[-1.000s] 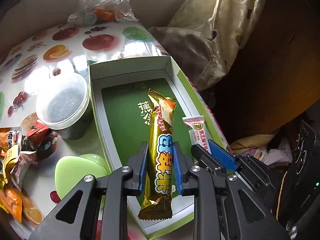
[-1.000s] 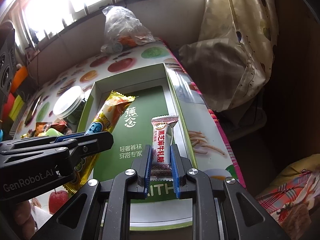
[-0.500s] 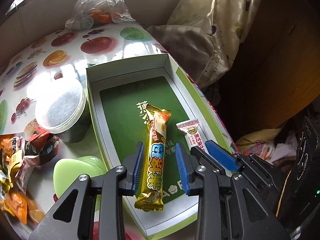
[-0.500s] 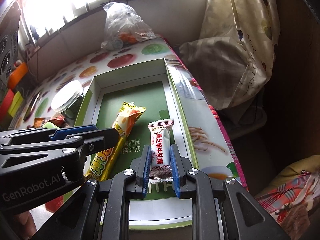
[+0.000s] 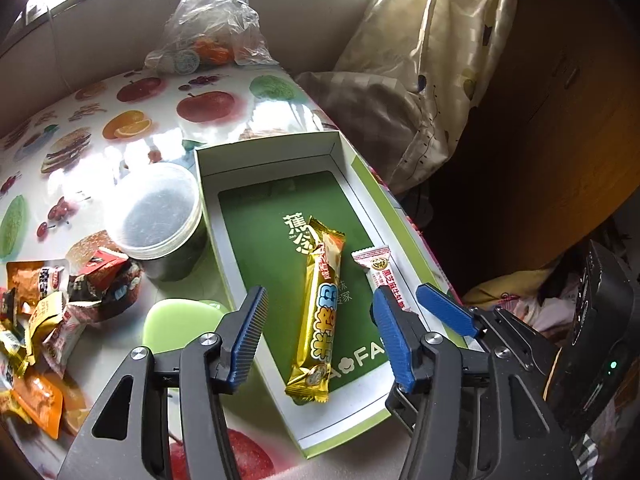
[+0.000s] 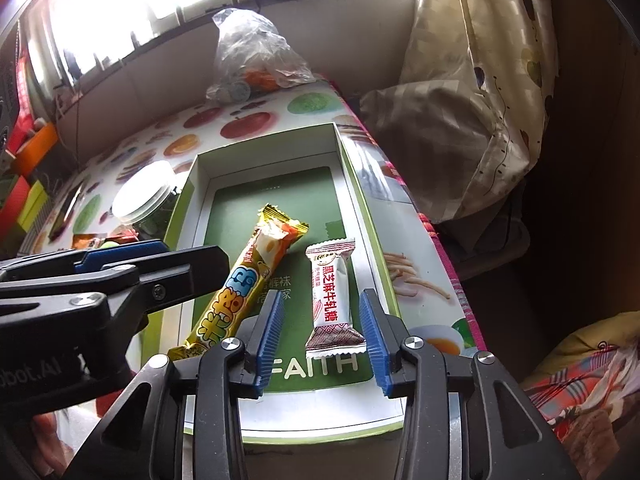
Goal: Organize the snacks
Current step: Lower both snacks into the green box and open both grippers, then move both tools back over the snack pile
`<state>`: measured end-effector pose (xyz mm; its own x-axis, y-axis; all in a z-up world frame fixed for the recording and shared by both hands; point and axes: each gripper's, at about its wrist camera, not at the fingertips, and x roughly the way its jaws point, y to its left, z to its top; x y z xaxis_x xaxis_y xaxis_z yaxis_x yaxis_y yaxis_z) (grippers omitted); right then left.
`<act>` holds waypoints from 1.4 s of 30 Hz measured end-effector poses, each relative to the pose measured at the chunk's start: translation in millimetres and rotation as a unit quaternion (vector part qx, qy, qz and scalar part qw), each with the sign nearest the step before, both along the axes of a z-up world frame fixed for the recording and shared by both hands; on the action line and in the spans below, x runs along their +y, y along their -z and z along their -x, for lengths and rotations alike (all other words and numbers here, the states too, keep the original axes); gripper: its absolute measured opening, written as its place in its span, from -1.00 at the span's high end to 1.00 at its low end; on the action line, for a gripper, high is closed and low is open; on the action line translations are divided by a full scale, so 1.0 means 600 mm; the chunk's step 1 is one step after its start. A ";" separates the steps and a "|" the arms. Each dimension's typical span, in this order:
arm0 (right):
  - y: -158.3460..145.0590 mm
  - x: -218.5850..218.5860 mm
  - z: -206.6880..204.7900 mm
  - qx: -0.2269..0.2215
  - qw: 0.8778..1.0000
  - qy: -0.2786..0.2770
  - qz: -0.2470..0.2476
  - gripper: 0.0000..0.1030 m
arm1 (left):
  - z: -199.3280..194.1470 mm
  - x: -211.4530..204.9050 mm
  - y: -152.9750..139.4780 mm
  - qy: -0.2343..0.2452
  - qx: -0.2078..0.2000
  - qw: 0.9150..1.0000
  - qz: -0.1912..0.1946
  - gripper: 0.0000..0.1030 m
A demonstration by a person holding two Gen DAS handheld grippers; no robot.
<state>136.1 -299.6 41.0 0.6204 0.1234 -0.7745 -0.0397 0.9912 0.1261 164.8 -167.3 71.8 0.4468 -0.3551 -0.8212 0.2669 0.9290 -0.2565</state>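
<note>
1. Looking along our left tongs (image 5: 320, 334), we see them spread wide and holding nothing; the gold snack bar (image 5: 320, 312) lies flat in the green box (image 5: 320, 438), between the two blue pads without touching either.
2. Our right tongs (image 6: 322, 338) are likewise released, and the white nougat candy (image 6: 333, 304) rests on the box floor in the gap between their pads.
3. Loose snack packets (image 5: 36, 320) sit piled on the fruit-print surface (image 5: 160, 128) left of the box, beside a lidded jar (image 5: 154, 216).
</note>
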 end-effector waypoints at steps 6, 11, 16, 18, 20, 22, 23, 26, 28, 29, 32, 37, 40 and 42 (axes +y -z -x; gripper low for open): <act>-0.026 0.004 0.023 -0.015 1.000 0.012 -0.013 0.09 | 0.033 0.053 -0.036 -0.020 -0.043 0.999 -0.005 -0.09; -0.063 0.030 0.045 -0.047 0.999 -0.001 -0.017 0.09 | 0.062 0.119 -0.050 -0.060 -0.059 0.996 -0.009 -0.09; -0.102 0.065 0.064 -0.077 0.996 -0.016 -0.031 0.09 | 0.090 0.184 -0.052 -0.091 -0.065 0.994 -0.016 -0.09; -0.113 0.087 0.070 -0.084 0.995 -0.031 -0.033 0.09 | 0.101 0.210 -0.052 -0.100 -0.065 0.993 -0.016 -0.10; -0.120 0.111 0.073 -0.089 0.994 -0.046 -0.034 0.09 | 0.115 0.238 -0.049 -0.112 -0.067 0.991 -0.018 -0.10; -0.124 0.136 0.077 -0.092 0.993 -0.061 -0.035 0.09 | 0.123 0.267 -0.042 -0.135 -0.060 0.989 -0.025 -0.10; -0.124 0.150 0.077 -0.091 0.993 -0.069 -0.035 0.09 | 0.127 0.281 -0.039 -0.142 -0.058 0.988 -0.024 -0.10; -0.117 0.192 0.076 -0.083 0.991 -0.095 -0.035 0.09 | 0.143 0.322 -0.031 -0.159 -0.057 0.985 -0.024 -0.10; -0.110 0.221 0.074 -0.077 0.989 -0.117 -0.036 0.09 | 0.153 0.350 -0.024 -0.180 -0.054 0.982 -0.028 -0.10; -0.104 0.234 0.073 -0.074 0.989 -0.127 -0.035 0.09 | 0.156 0.365 -0.019 -0.191 -0.049 0.980 -0.026 -0.10; -0.084 0.280 0.065 -0.056 0.985 -0.158 -0.031 0.09 | 0.167 0.408 -0.005 -0.219 -0.043 0.974 -0.026 -0.10; -0.048 0.348 0.050 -0.022 0.981 -0.191 -0.034 0.09 | 0.179 0.465 0.018 -0.257 -0.028 0.966 -0.026 -0.10; -0.029 0.381 0.042 -0.007 0.977 -0.208 -0.033 0.09 | 0.182 0.488 0.032 -0.267 -0.019 0.963 -0.017 -0.10; -0.016 0.402 0.037 0.003 0.975 -0.222 -0.031 0.09 | 0.184 0.501 0.043 -0.275 -0.009 0.961 -0.013 -0.10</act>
<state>113.7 -58.1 50.8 0.4911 0.4253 -0.7602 -0.4616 0.8672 0.1869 54.1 133.5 46.2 0.5753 -0.0413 -0.8169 -0.2621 0.9367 -0.2320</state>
